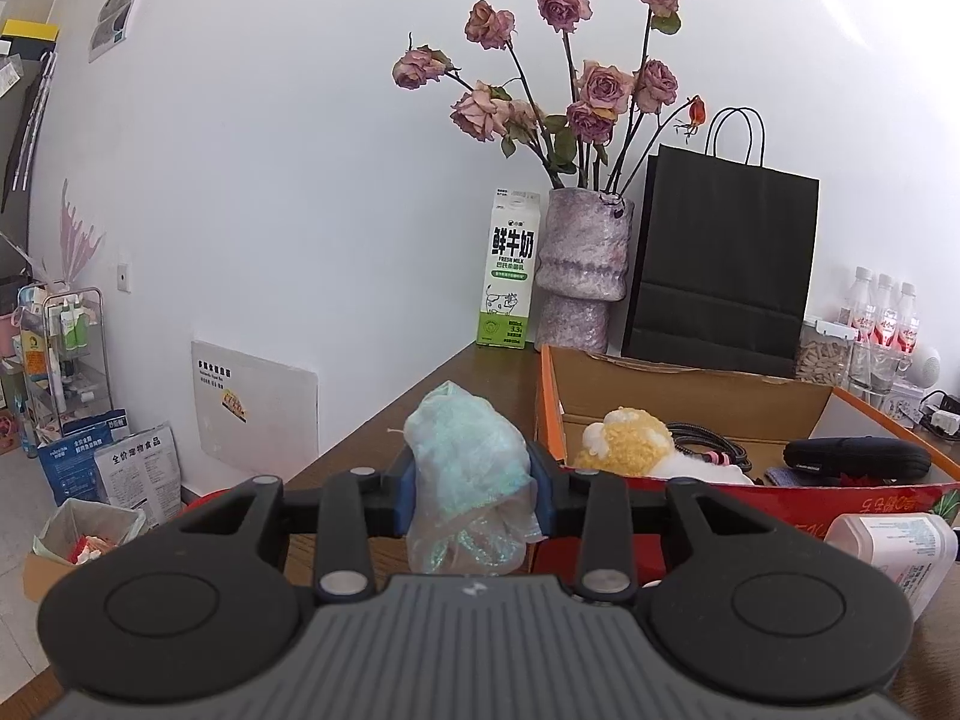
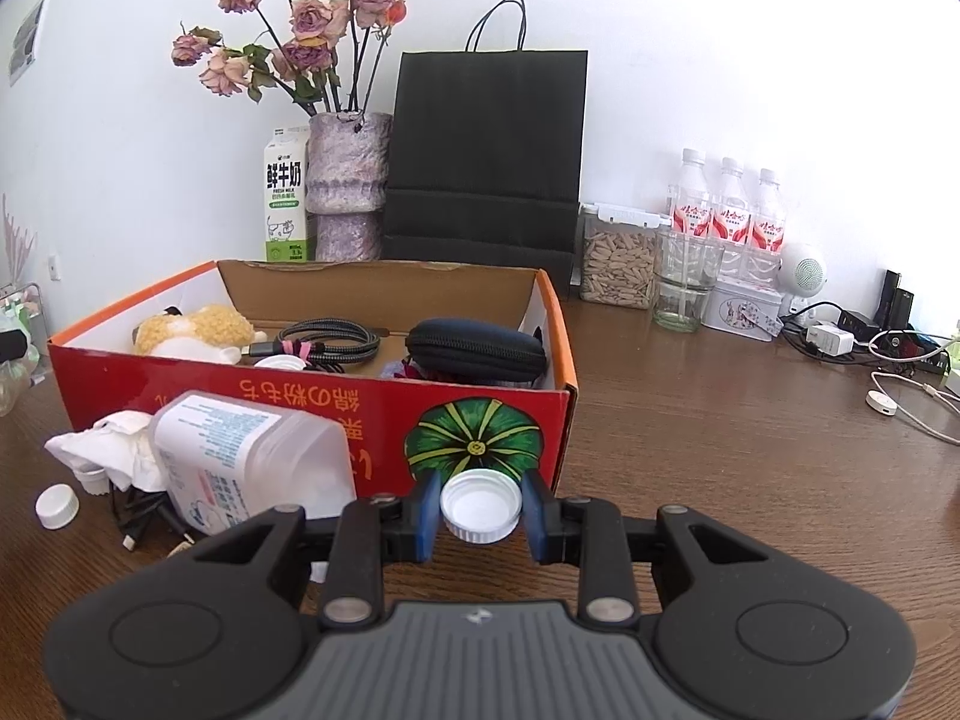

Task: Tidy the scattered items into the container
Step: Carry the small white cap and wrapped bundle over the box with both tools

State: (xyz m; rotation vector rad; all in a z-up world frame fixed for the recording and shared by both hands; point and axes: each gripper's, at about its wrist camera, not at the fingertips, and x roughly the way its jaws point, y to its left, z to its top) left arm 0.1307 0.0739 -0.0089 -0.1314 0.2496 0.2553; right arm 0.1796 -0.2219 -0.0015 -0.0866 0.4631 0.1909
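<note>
Both grippers are loaded — my left gripper [image 1: 474,495] squeezes a soft, crinkly bag [image 1: 471,468] mid-body. Right gripper [image 2: 480,510] pinches a light, stiff cap [image 2: 480,505] across its rim — box [image 2: 312,414] just ahead.

The cardboard box [image 2: 480,414] has a red front wall with orange-yellow print, an orange rim, a plain brown inside and a green pumpkin picture striped in yellow. At its 8 o'clock lies a translucent white bottle [image 2: 252,462] with a white label in fine blue print. Inside the box are a yellow and white plush toy [image 2: 198,330], a black braided cable [image 2: 330,339] and a black zip case [image 2: 477,348]. The bottle cap [image 2: 480,504] is white and ribbed. The plastic bag [image 1: 468,468] is pale mint green and clear. At the box's 12 o'clock stand a black paper bag [image 2: 486,162], a mottled lilac vase [image 2: 348,180] of faded pink-mauve roses [image 2: 306,24] and a white and green milk carton [image 2: 287,198].
</note>
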